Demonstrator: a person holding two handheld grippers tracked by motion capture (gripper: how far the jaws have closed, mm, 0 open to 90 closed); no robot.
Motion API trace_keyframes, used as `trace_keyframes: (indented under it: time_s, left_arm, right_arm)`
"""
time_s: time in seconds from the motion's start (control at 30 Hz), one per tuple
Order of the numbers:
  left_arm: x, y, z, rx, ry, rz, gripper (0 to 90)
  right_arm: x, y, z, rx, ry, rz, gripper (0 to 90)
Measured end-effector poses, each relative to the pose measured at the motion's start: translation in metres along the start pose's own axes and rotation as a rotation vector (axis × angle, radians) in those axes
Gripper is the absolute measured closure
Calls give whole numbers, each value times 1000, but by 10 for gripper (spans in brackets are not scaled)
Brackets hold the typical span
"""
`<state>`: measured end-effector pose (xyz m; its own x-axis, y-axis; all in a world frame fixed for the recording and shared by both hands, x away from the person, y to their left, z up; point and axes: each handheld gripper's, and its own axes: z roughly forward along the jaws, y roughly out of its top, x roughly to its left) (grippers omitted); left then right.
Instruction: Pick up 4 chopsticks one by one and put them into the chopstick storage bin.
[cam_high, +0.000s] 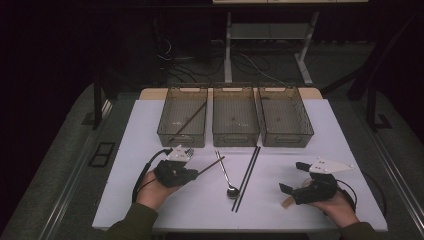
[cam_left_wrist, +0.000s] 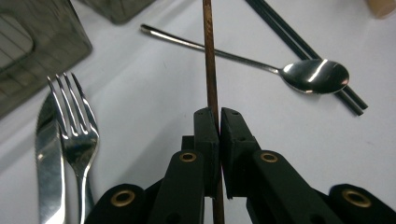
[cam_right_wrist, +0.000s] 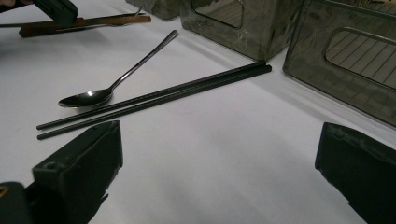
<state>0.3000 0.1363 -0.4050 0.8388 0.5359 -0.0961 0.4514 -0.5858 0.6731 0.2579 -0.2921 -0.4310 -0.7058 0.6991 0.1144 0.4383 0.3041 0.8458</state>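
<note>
Chopstick (cam_left_wrist: 211, 70), a brown wooden one, is pinched between the left tongs (cam_left_wrist: 219, 122), whose jaws are pressed together on it. In the high view the stick (cam_high: 212, 165) runs from those tongs (cam_high: 196, 173) up and to the right, its free end just beside the handle of a spoon (cam_high: 226, 175), left of the table's middle. The left hand (cam_high: 152, 190) sits near the table's front left corner.

The spoon lies with its bowl toward the front edge and its handle angled toward the far bins. A pair of black chopsticks (cam_high: 247, 176) lies just right of it, side by side, slanting from the front toward the far edge; the spoon's bowl touches or overlaps them near their front end.

In the left gripper view a fork (cam_left_wrist: 77, 135) and a knife (cam_left_wrist: 46, 158) lie side by side on the white table (cam_left_wrist: 140, 93), left of the jaws.

Three clear bins stand in a row along the far edge. The left bin (cam_high: 183, 118) has another brown stick lying slantwise in it; the middle bin (cam_high: 236, 119) and right bin (cam_high: 285, 119) stand just beside it.

The right tongs (cam_high: 292, 177) are spread wide with nothing between them, near the front right corner, held in the right hand (cam_high: 337, 200)
</note>
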Motion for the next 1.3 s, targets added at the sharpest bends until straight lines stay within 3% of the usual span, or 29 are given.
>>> trace_keyframes:
  time_s: [0.27, 0.67, 0.87, 1.07, 1.1, 1.3]
  left_arm:
    - [9, 13, 1, -10, -22, 32, 854]
    - [20, 37, -8, -67, -41, 32, 853]
    - [29, 55, -15, -97, -29, 51, 853]
    - [42, 70, -17, -96, -10, 61, 854]
    - [45, 73, -17, -96, -5, 53, 854]
    - [67, 84, -20, -134, 30, 32, 854]
  right_arm:
    - [0, 0, 0, 1, -4, 4, 10]
    - [-1, 0, -1, -3, -4, 9, 10]
    - [-1, 0, -1, -7, -9, 8, 10]
    - [-1, 0, -2, -4, -5, 19, 10]
    - [-2, 0, -1, -12, -10, 1, 10]
    - [-1, 0, -2, -8, -8, 13, 10]
